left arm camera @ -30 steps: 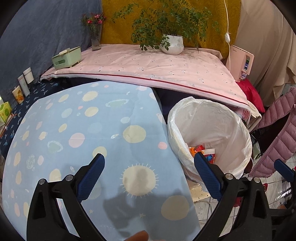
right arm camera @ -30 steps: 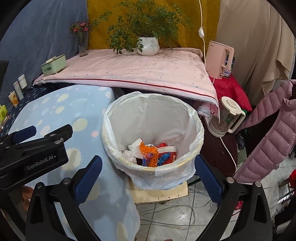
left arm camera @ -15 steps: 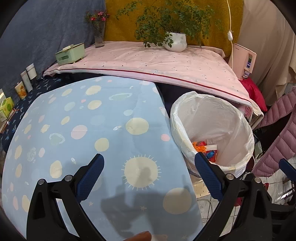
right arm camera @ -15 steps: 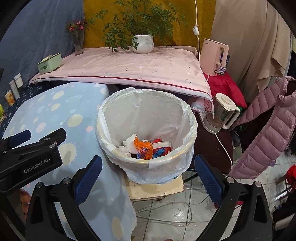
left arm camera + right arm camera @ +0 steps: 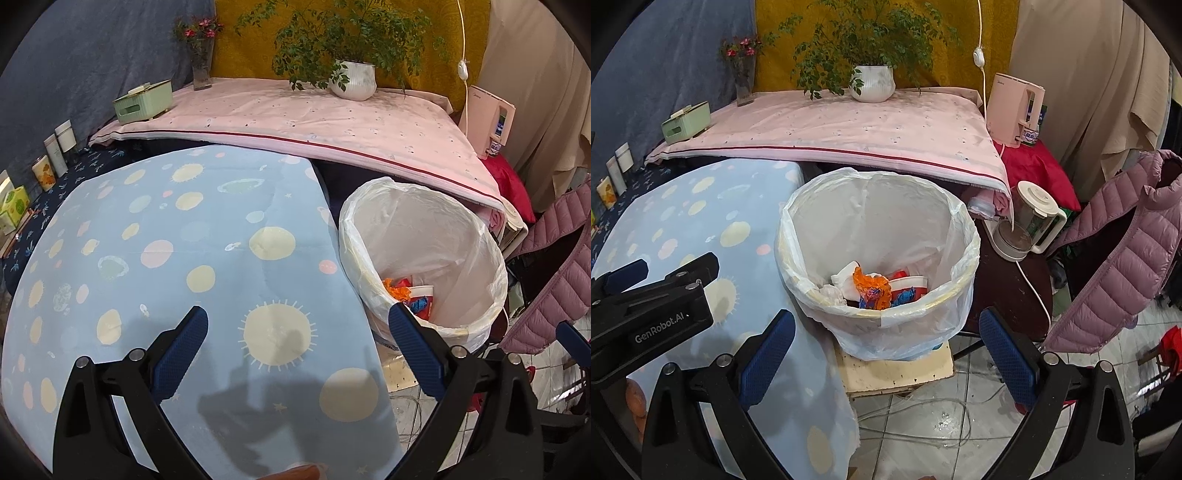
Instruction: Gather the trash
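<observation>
Over the right edge of the desk (image 5: 155,229), which wears a pale blue cloth with yellow suns and dots, my left tool (image 5: 295,325) hangs released, blue pads spread wide, nothing between them. Right pad overlaps the near rim of the trash bin (image 5: 476,236) in the left wrist view; whether they touch, I cannot tell.

My right tool (image 5: 886,328) is likewise released and empty, held above the tiled floor (image 5: 923,417) just in front of the bin. Left tool body reads "GenRobot.AI" at the left of the right wrist view.

Trash bin stands just beside the desk's right edge, on a cream board (image 5: 897,369), lined with a white plastic bag (image 5: 886,206). Trash (image 5: 871,284) lies at the bottom of the bin: an orange crinkled wrapper, a red-and-white cup, a blue wrapper, white crumpled paper.

Behind: higher surface under a pink cloth (image 5: 849,125), carrying a potted plant (image 5: 871,81), a vase of red flowers (image 5: 742,74) and a green tissue box (image 5: 687,122). Right of the bin: a white kettle (image 5: 1030,221) and a mauve puffer jacket (image 5: 1126,251).
</observation>
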A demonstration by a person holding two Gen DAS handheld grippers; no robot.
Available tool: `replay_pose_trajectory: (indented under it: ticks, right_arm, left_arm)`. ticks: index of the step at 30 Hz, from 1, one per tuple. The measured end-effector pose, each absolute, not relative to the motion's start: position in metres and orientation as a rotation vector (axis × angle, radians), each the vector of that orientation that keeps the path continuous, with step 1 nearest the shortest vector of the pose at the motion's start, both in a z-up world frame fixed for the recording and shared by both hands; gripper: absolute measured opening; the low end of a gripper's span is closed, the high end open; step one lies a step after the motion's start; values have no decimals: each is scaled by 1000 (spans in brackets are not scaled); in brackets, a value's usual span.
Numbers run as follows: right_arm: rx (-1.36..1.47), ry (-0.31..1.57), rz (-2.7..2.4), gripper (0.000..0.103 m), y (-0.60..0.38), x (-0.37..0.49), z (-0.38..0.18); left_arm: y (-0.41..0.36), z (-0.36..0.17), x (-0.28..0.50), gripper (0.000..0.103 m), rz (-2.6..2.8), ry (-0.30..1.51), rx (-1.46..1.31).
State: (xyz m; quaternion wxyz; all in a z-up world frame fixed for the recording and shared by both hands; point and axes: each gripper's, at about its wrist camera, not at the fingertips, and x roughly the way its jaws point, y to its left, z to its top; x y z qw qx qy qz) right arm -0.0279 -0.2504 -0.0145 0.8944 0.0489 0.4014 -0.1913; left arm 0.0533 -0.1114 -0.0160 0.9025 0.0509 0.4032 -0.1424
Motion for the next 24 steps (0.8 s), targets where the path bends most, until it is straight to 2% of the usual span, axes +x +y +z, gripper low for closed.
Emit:
replay_pose_trajectory:
  ticks: [24]
  right_arm:
    - [111,840,-414,96,-255,-33,-19]
  left_arm:
    - [-117,-19,48,94,-313,843,111]
